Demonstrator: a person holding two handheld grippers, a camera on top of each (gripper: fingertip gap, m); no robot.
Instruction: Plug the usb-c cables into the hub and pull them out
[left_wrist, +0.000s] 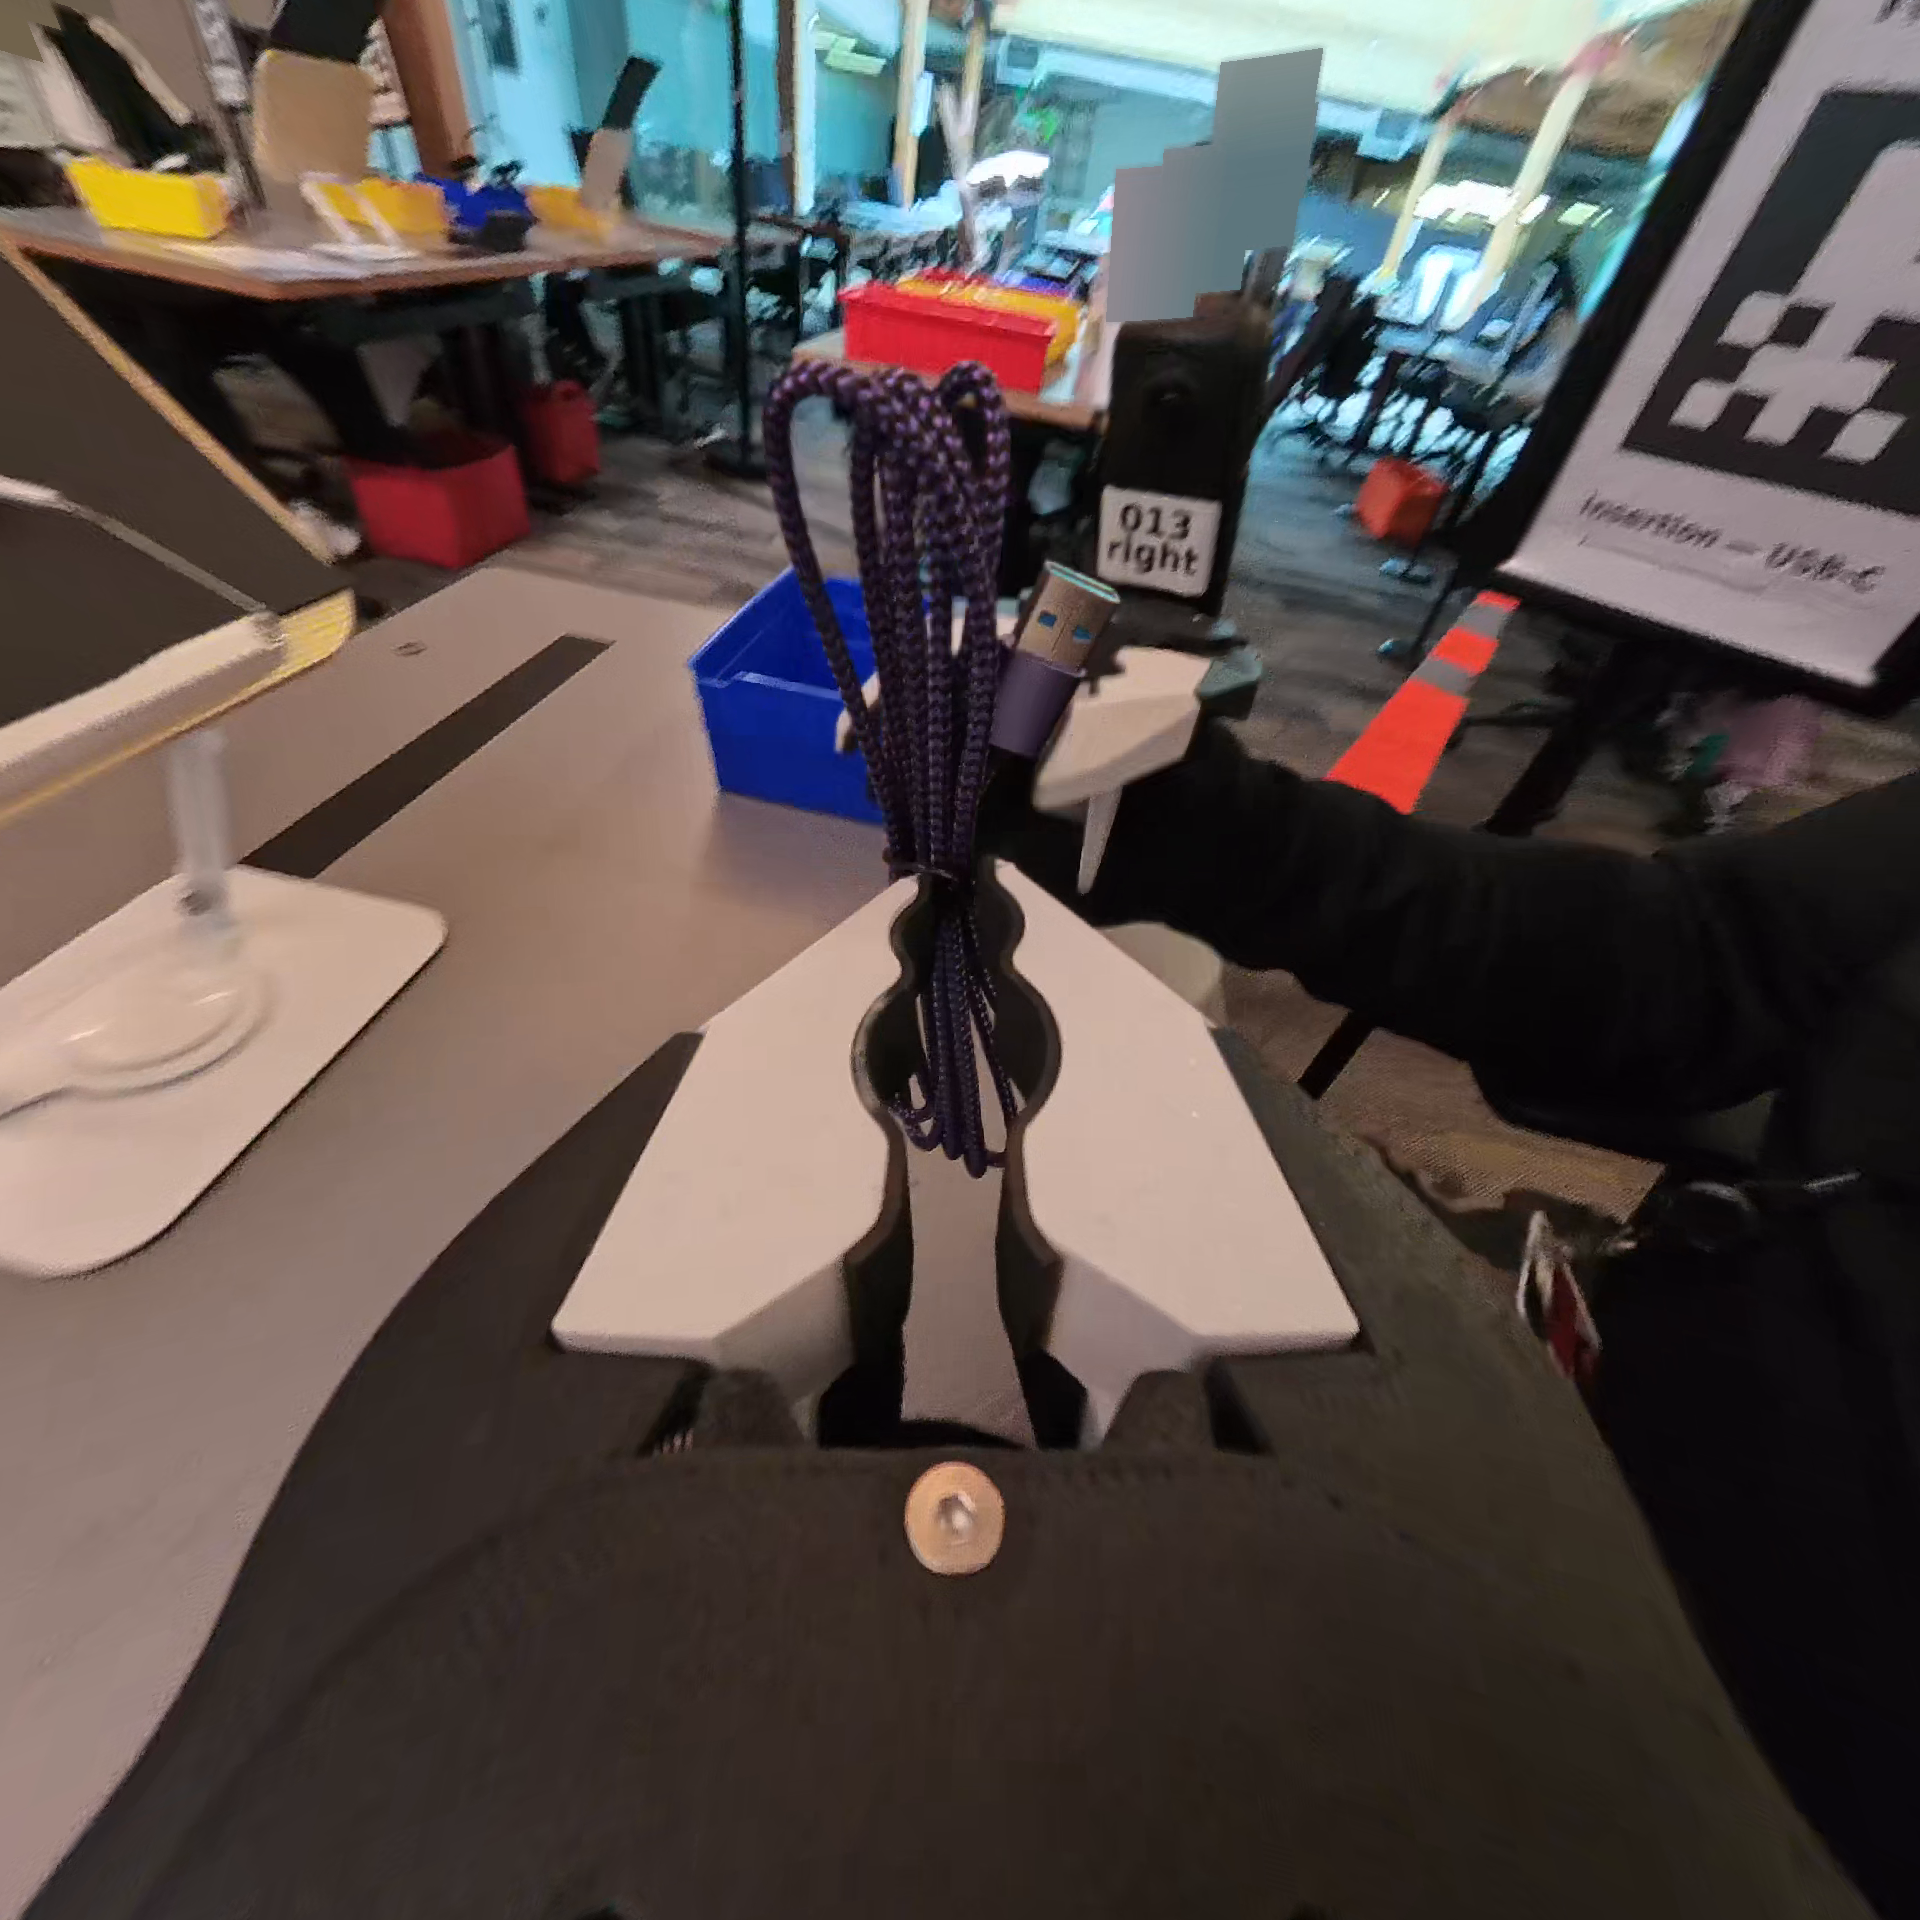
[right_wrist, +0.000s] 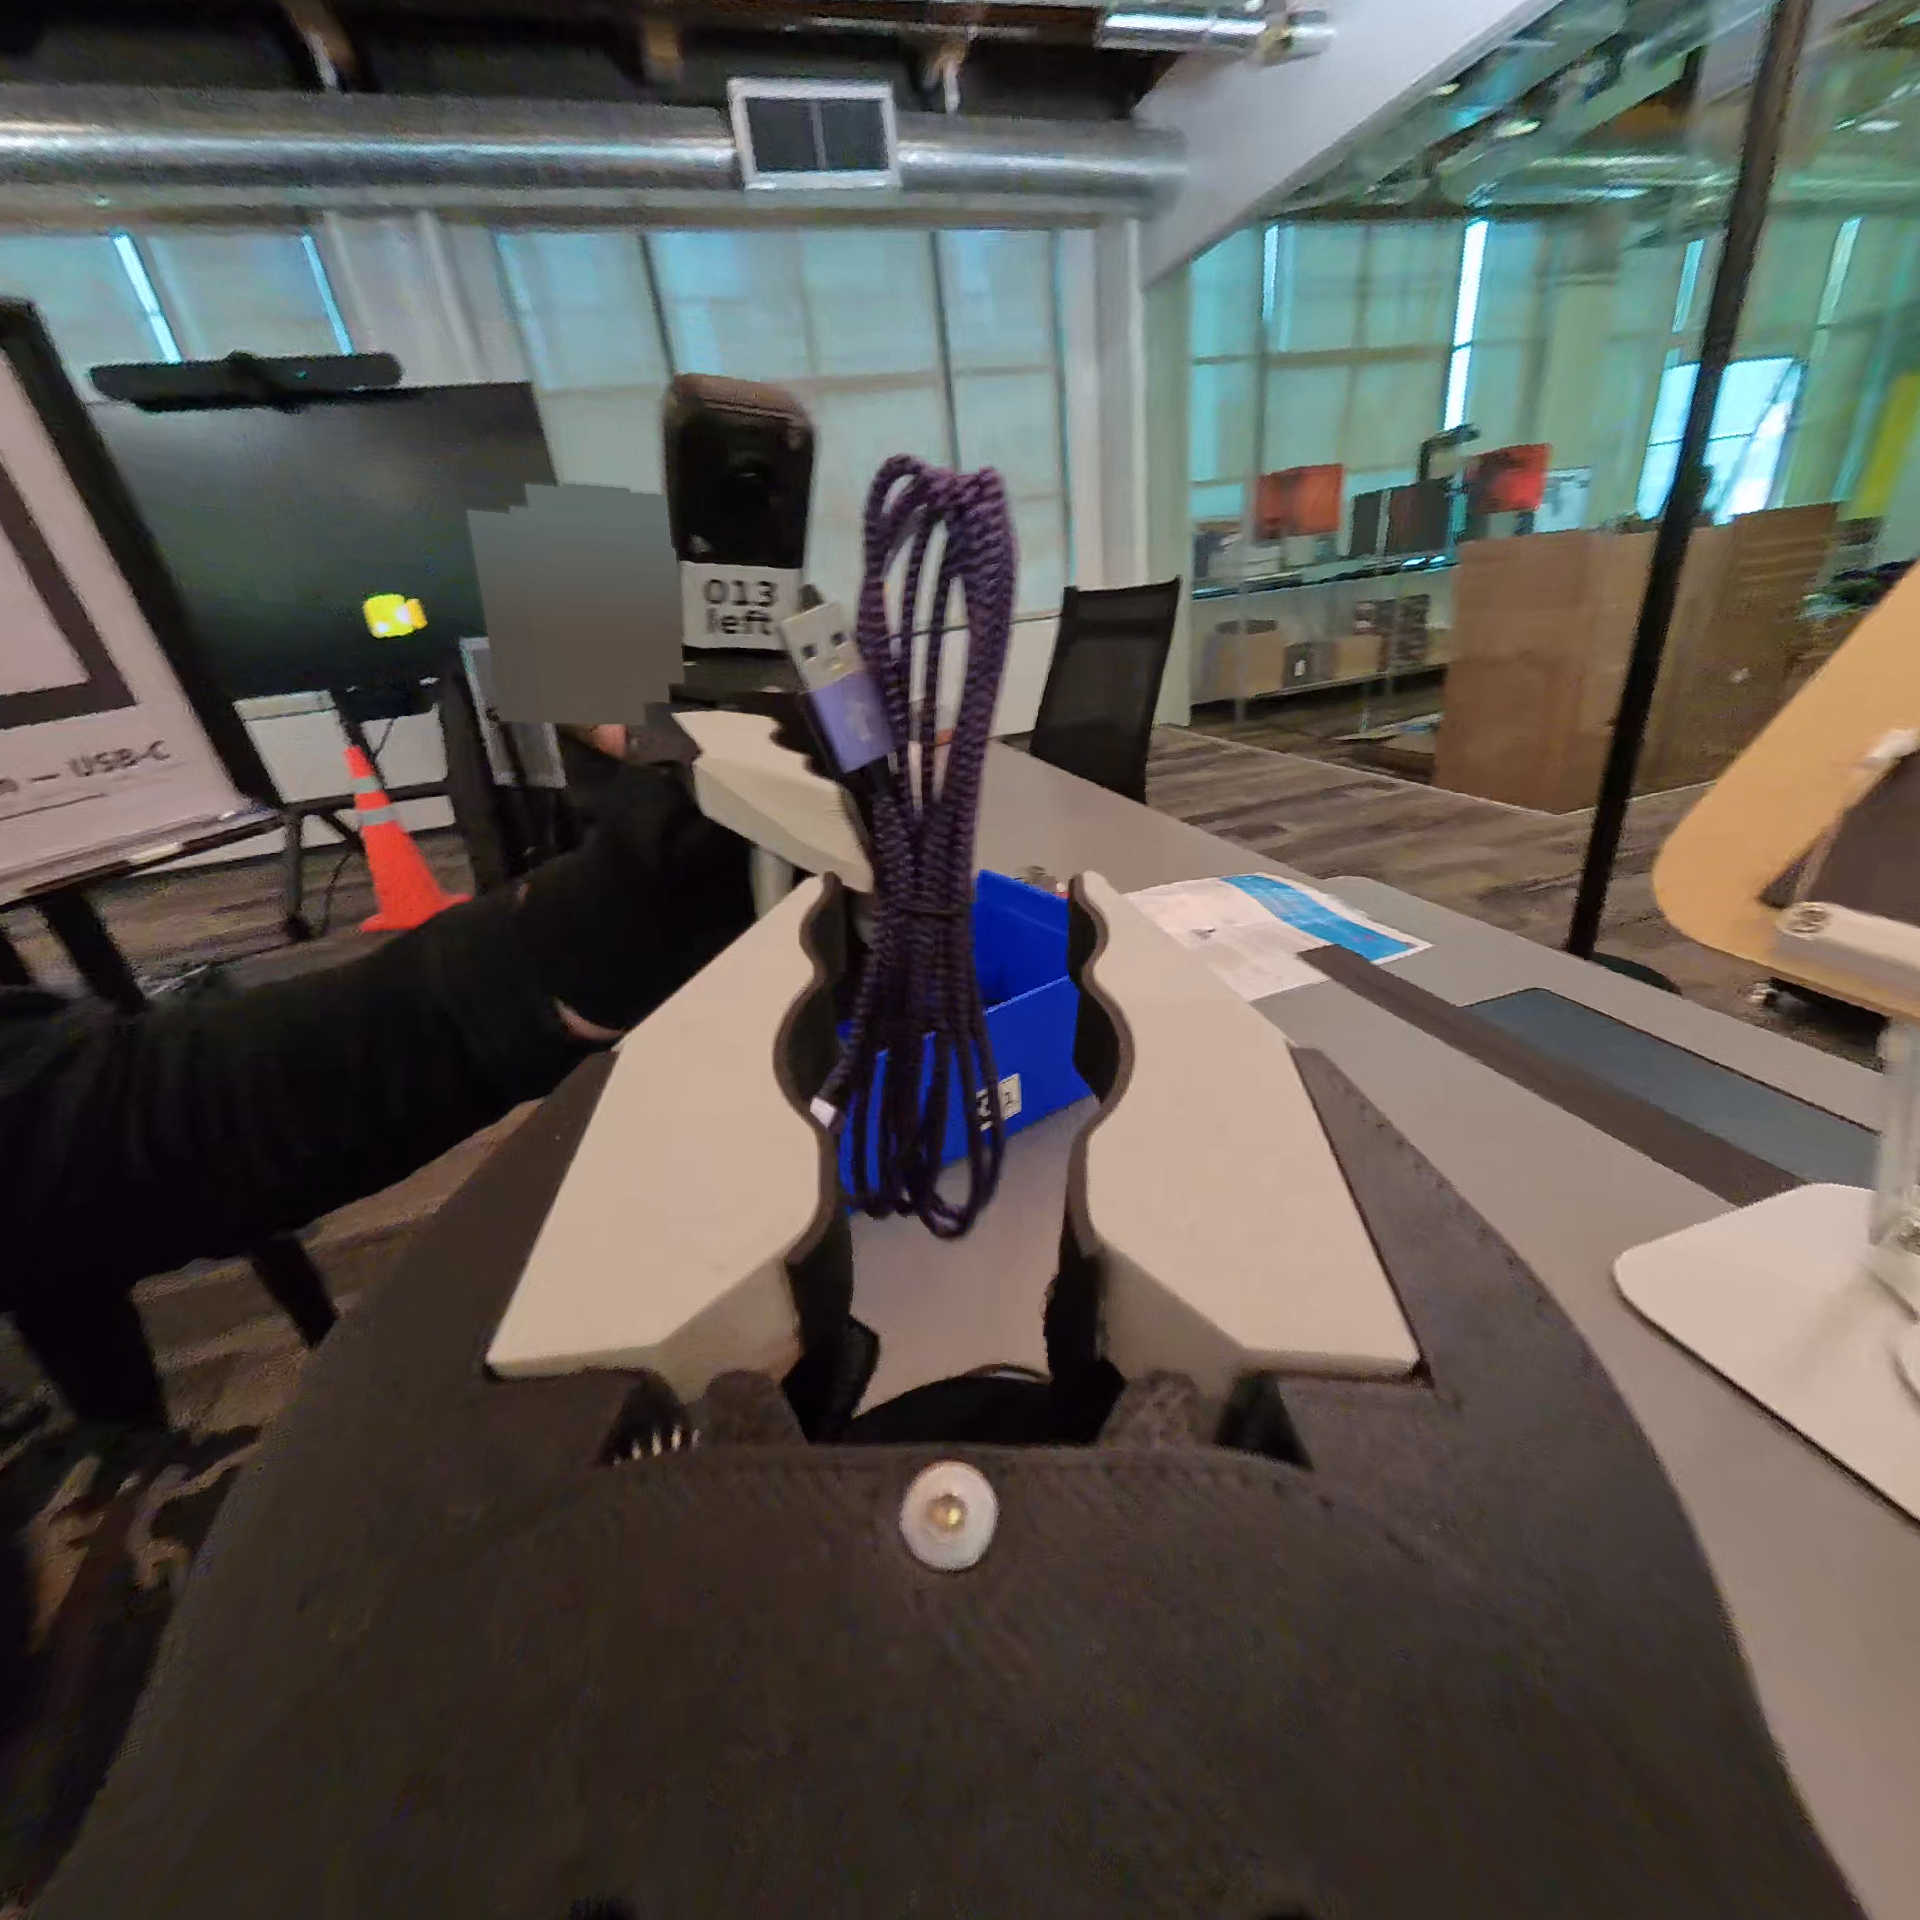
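The left gripper (left_wrist: 956, 883) is clamped on a bundled purple cable (left_wrist: 914, 623), its jaws pinched at the tie around the coil's middle, so that the loops stand up above the tips and hang down between the fingers; the right gripper (right_wrist: 951, 894) has its jaws spread, the bundle standing between them but touching neither, as far as the right wrist view shows. The cable is held in the air over the table (left_wrist: 582, 935), in front of a blue bin (left_wrist: 764, 717); a wide silver plug (right_wrist: 821, 649) with a purple sleeve sticks up beside the loops — the small end is hard to make out, though a pale tip (right_wrist: 824, 1114) low in the coil may be it. No hub shows in either view; a white stand base (left_wrist: 156, 1049) sits on the table to one side.

The step in hand looks like preparation — the cable is still tied and nothing is plugged, so the task is barely begun. The next move probably calls for the right gripper to close on the loose end or the plug while the left holds the bundle firm, then to free enough length to reach the hub; the braid is limp and will swing, so a grip close behind the connector would steady it; a tied coil may snag if pulled hard.
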